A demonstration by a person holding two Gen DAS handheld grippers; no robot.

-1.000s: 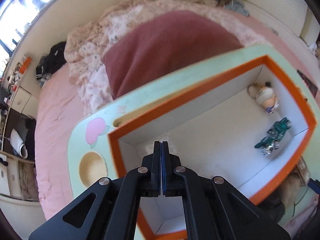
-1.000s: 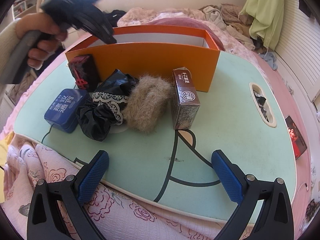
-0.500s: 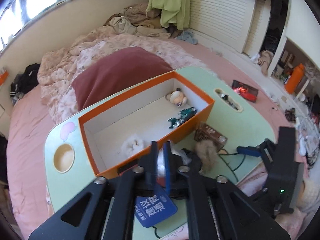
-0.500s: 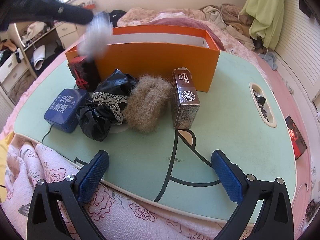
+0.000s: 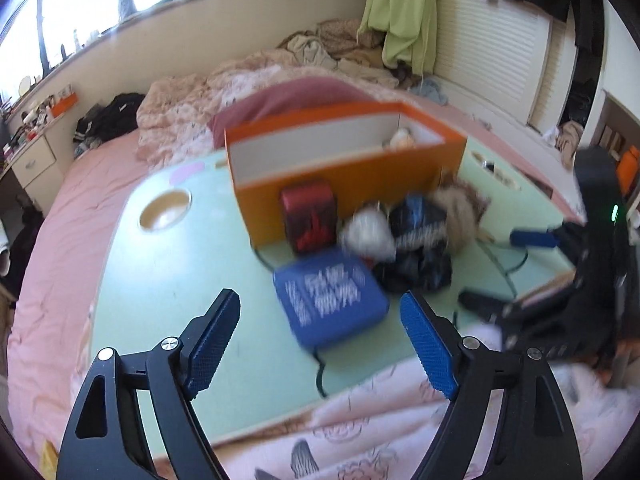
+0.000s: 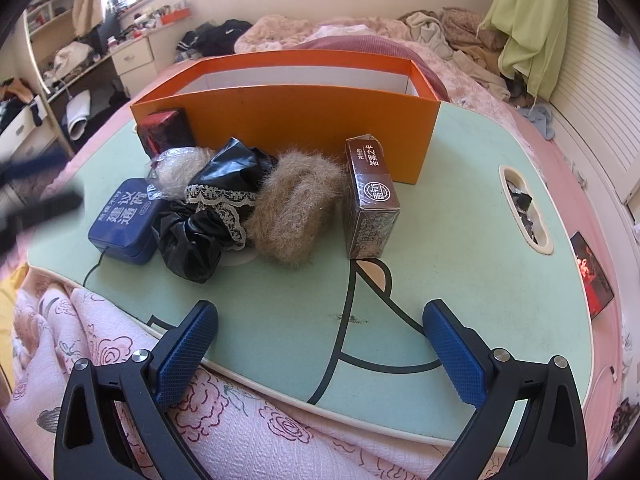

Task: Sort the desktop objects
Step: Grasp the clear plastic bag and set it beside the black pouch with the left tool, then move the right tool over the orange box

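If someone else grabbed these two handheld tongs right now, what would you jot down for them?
Left tongs: jaws have just been opening, nothing between them, above the blue tin.
Right tongs: open, empty, at the near edge of the green lap table.
Done: a small doll lies in the orange box.
Left in front of the box: blue tin, red-and-black box, clear-wrapped white bundle, black lace-trimmed bundle, furry brown piece, brown carton.
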